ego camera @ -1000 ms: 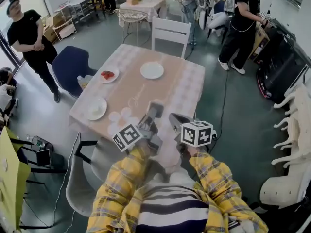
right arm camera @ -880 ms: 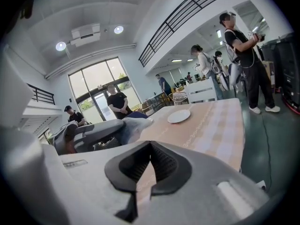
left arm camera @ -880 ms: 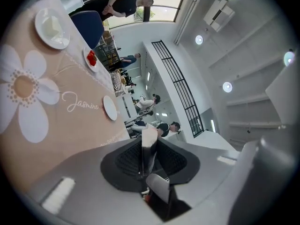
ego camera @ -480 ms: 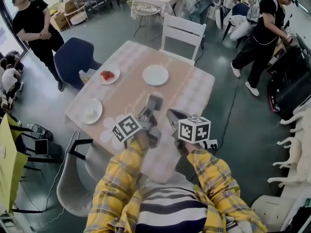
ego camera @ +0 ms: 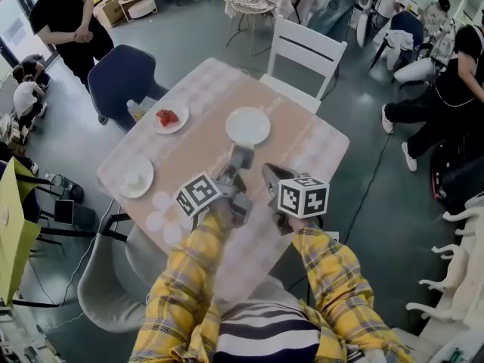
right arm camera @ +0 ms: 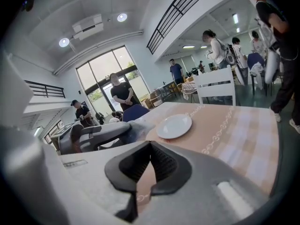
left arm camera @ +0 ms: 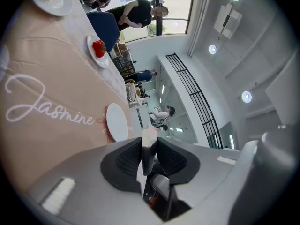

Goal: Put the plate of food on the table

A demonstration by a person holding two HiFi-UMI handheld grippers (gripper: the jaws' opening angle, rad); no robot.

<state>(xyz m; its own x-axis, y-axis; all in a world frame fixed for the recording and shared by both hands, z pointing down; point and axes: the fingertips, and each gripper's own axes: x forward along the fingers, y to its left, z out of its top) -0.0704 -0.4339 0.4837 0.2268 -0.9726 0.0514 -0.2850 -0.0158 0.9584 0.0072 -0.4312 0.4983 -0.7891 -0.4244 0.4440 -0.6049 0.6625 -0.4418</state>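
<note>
On the pink-clothed table [ego camera: 302, 146] stand three white plates: one with strawberries [ego camera: 168, 117], one with a pale portion of food [ego camera: 136, 176], and an empty plate [ego camera: 248, 125]. Both grippers hover over the table's near half, just short of the empty plate. My left gripper [ego camera: 242, 156] is shut on a thin whitish thing [left arm camera: 149, 137] that pokes out past its pads; what it is I cannot tell. My right gripper [ego camera: 268, 172] is beside it, its tips meeting with nothing between them [right arm camera: 148, 146]. The empty plate [right arm camera: 174, 125] lies ahead of the right jaws.
A white chair [ego camera: 306, 51] stands at the table's far side, a blue chair [ego camera: 121, 82] at its left, a grey chair [ego camera: 113, 278] at the near left corner. A person in black [ego camera: 72, 13] stands far left; others are at the right [ego camera: 454, 89].
The table has come closer in the head view. Both grippers have travelled forward over its near half, toward the empty plate. The left jaws keep their hold on the thin white thing.
</note>
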